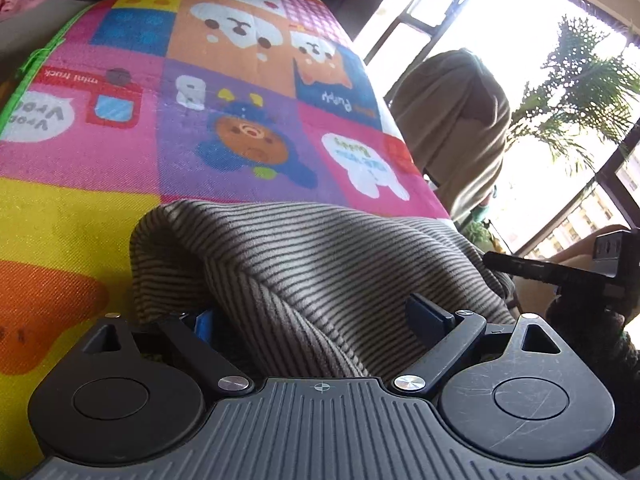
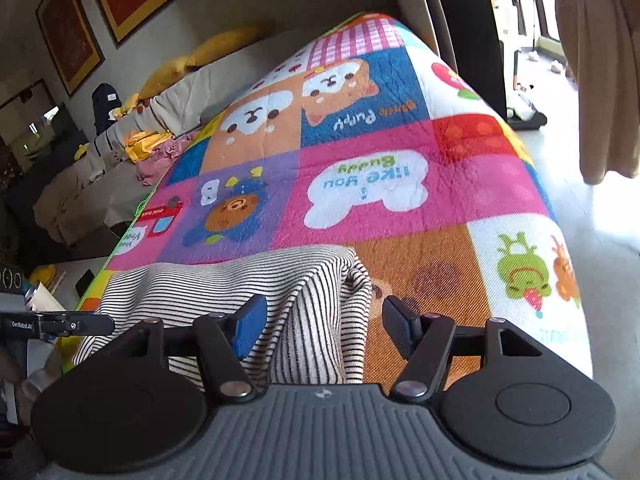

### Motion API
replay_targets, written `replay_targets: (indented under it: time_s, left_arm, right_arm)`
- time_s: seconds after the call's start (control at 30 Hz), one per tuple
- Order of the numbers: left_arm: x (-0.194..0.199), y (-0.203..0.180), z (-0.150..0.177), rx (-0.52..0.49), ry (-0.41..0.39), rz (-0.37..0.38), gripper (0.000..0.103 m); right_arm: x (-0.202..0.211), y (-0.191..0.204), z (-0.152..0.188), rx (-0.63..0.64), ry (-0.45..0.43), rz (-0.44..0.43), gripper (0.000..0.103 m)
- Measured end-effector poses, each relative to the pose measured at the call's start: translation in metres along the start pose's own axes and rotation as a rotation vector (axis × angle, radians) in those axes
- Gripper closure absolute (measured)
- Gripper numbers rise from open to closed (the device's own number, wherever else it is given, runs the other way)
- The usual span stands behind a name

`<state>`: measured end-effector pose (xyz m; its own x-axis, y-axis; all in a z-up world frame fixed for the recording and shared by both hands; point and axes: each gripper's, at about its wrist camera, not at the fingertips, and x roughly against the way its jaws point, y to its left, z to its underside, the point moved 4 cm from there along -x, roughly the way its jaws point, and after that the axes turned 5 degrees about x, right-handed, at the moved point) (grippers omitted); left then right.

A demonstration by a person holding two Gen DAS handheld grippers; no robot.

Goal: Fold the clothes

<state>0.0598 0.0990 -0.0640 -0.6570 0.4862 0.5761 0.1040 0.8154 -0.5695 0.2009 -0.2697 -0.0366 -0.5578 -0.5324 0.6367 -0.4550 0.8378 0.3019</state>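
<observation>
A striped grey-and-white garment [image 1: 320, 248] lies bunched at the near end of a colourful cartoon play mat [image 1: 120, 140]. My left gripper [image 1: 316, 320] stands open and wide. A thick fold of the garment runs between its jaws and drapes over the left blue pad [image 1: 204, 326]. In the right wrist view the garment [image 2: 224, 280] has a folded corner between the jaws of my right gripper [image 2: 322, 328], which is open. Its right pad [image 2: 396, 330] sits clear over the mat [image 2: 400, 160]. Each gripper shows at the edge of the other's view: right gripper [image 1: 552, 272], left gripper [image 2: 60, 324].
A beige cloth [image 1: 452, 120] hangs past the mat's right edge, in front of bright windows and a plant [image 1: 580, 80]. To the left a sofa [image 2: 100, 168] carries pink and yellow clothes [image 2: 152, 148]. The mat's far stretch is bare.
</observation>
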Motion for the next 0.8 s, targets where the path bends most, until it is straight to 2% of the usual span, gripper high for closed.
replay_targets:
  time_s: [0.03,0.07,0.13,0.2,0.33,0.47,0.57,0.63,0.7,0.77,0.8]
  left_arm:
    - [0.001,-0.001,0.002,-0.003,-0.016,-0.026,0.024]
    - [0.003,-0.003,0.004,-0.015,-0.028,-0.06,0.03]
    - [0.008,-0.001,0.008,-0.013,-0.029,-0.074,0.045]
    - [0.011,0.002,0.009,0.027,-0.004,-0.036,0.049]
    - [0.009,-0.001,0.004,0.043,0.029,-0.008,0.068]
    - [0.036,-0.02,-0.02,-0.025,-0.025,0.03,0.073]
    - [0.068,-0.031,-0.03,-0.067,-0.047,0.058,0.075]
    - [0.079,-0.036,-0.018,-0.109,-0.031,0.049,0.075]
    - [0.08,-0.033,0.003,-0.146,-0.002,0.002,0.074]
    - [0.077,-0.022,0.019,-0.132,0.026,-0.033,0.072]
    - [0.076,-0.014,0.022,-0.103,0.032,-0.04,0.067]
  right_arm:
    - [-0.008,0.0,0.004,-0.024,0.014,-0.011,0.039]
    - [-0.013,0.003,0.008,-0.034,0.02,-0.02,0.04]
    - [-0.011,0.013,0.013,0.008,-0.006,-0.01,0.048]
    - [-0.007,0.023,0.016,0.053,-0.036,0.005,0.057]
    - [-0.001,0.035,0.012,0.088,-0.043,0.022,0.062]
    - [0.025,0.042,0.007,0.086,-0.085,-0.009,0.075]
    - [0.053,0.051,0.007,0.104,-0.134,-0.047,0.077]
    - [0.067,0.059,0.014,0.132,-0.144,-0.05,0.077]
    - [0.072,0.062,0.024,0.15,-0.13,-0.051,0.077]
    - [0.071,0.06,0.03,0.163,-0.121,-0.031,0.075]
    - [0.069,0.056,0.03,0.157,-0.12,-0.018,0.071]
